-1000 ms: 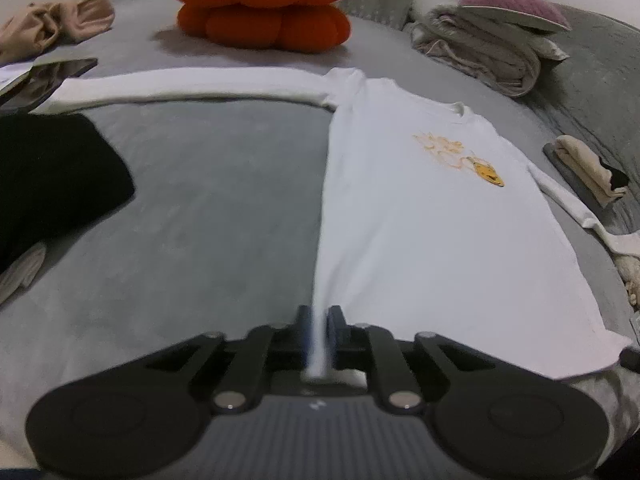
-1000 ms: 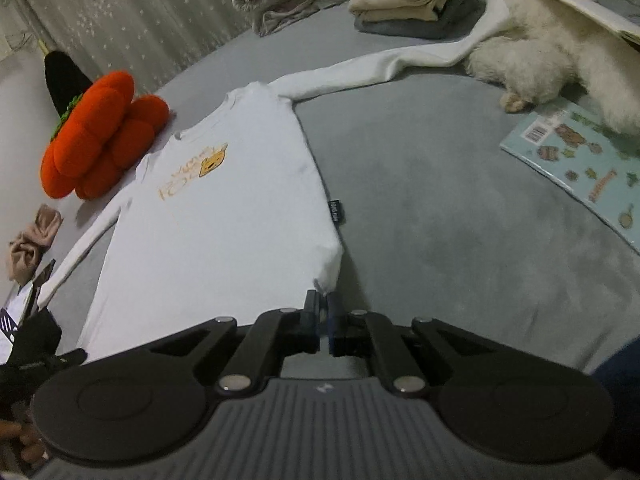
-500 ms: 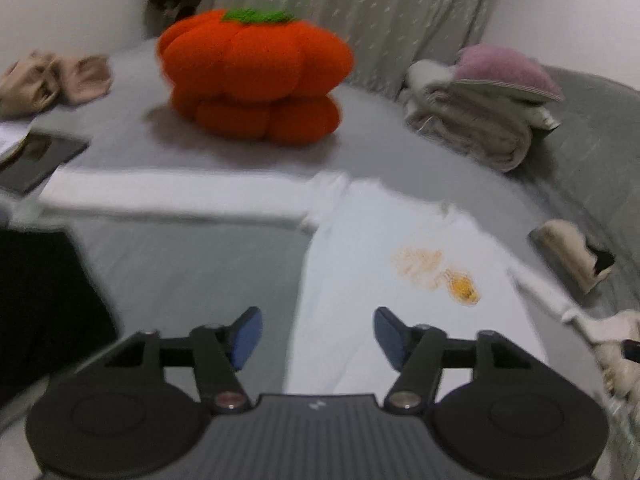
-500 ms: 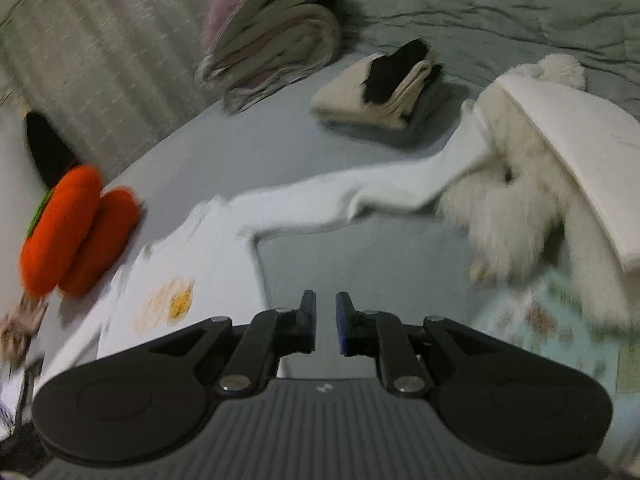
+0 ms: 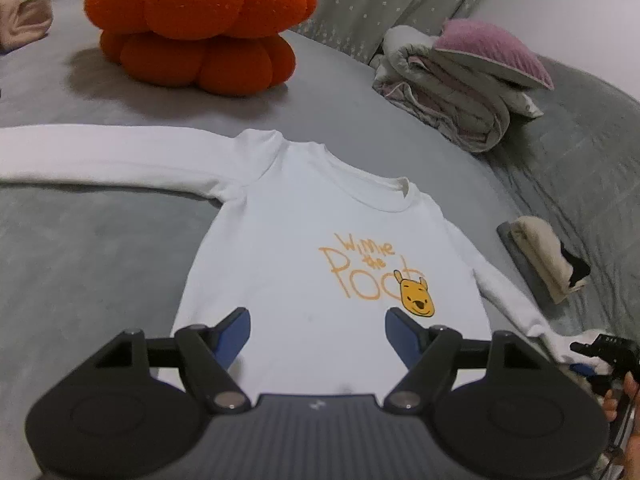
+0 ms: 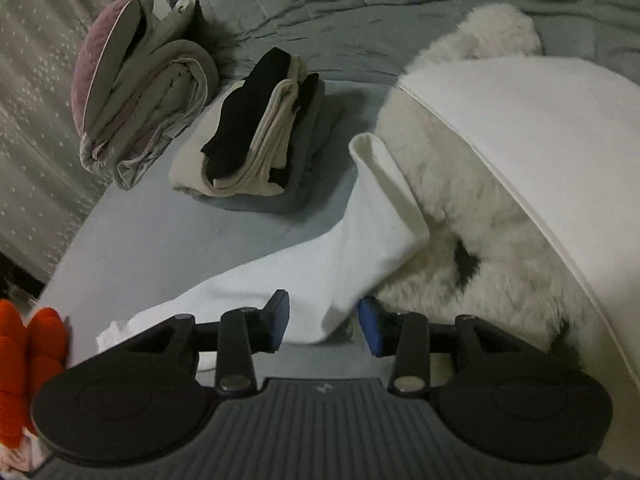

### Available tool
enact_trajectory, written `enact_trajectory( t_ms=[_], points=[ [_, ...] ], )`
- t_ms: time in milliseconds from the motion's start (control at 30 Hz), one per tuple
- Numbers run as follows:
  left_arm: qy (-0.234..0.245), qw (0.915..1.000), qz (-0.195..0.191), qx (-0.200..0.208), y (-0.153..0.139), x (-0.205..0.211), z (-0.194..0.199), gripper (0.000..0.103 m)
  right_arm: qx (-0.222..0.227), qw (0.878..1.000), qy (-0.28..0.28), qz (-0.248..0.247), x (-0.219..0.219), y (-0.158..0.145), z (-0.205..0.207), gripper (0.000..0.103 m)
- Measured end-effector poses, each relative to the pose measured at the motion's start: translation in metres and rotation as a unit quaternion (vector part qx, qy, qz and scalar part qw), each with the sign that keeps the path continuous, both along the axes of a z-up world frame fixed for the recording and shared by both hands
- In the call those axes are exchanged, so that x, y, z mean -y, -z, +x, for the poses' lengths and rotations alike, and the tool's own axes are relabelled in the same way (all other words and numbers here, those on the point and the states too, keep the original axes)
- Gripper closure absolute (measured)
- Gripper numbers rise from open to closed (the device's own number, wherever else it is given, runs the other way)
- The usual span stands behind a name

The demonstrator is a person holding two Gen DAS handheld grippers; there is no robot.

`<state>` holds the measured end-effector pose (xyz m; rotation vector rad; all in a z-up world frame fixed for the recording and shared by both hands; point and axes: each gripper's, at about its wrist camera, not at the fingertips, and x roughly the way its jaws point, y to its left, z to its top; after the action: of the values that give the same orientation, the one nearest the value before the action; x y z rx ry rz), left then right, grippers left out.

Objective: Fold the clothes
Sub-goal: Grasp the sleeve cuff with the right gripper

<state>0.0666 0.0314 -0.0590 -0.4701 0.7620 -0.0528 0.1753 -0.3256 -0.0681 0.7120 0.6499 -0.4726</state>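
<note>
A white long-sleeved shirt with an orange bear print lies flat on the grey bed, both sleeves spread out. My left gripper hovers open above the shirt's lower body, holding nothing. In the right wrist view the shirt's right sleeve runs up against a white fluffy plush toy. My right gripper is open, its blue pads on either side of the sleeve near the cuff, apart from the cloth. The right gripper also shows small at the sleeve end in the left wrist view.
An orange pumpkin cushion sits behind the shirt. A rolled grey blanket with a pink pillow and a folded stack of beige, black and grey clothes lie at the back. A beige garment is far left.
Both grippers let go of the shirt's bottom hem and opened. The left moved up over the shirt's body. The right swung to the end of the right sleeve.
</note>
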Motion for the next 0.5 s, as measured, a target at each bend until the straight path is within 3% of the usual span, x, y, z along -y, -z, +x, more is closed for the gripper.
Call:
enact_trajectory(
  t_ms=[33,300,333,400,467,500],
  points=[
    [0.002,1.0,-0.002,-0.003,0.001,0.003,0.001,0.028,-0.01,1.0,0.0,-0.015,-0.003,0.0,0.002,0.069],
    [0.013,0.9998,-0.009,-0.015,0.006,0.011,0.003,0.028,-0.001,0.995,0.0,-0.097,-0.01,-0.012,-0.004,0.072],
    [0.014,0.9998,-0.008,-0.015,0.007,0.011,0.002,0.028,0.0,0.994,0.001,-0.108,-0.01,-0.013,-0.004,0.084],
    [0.014,0.9998,-0.006,-0.015,0.007,0.012,0.002,0.028,0.001,0.992,0.003,-0.129,-0.009,-0.015,-0.006,0.099],
    [0.015,0.9998,-0.004,-0.015,0.007,0.012,0.001,0.028,0.009,0.987,0.004,-0.163,-0.012,-0.023,-0.008,0.099],
    [0.013,0.9998,-0.004,-0.015,0.007,0.011,0.001,0.028,0.022,0.979,0.0,-0.204,-0.018,-0.034,-0.01,0.099]
  ],
)
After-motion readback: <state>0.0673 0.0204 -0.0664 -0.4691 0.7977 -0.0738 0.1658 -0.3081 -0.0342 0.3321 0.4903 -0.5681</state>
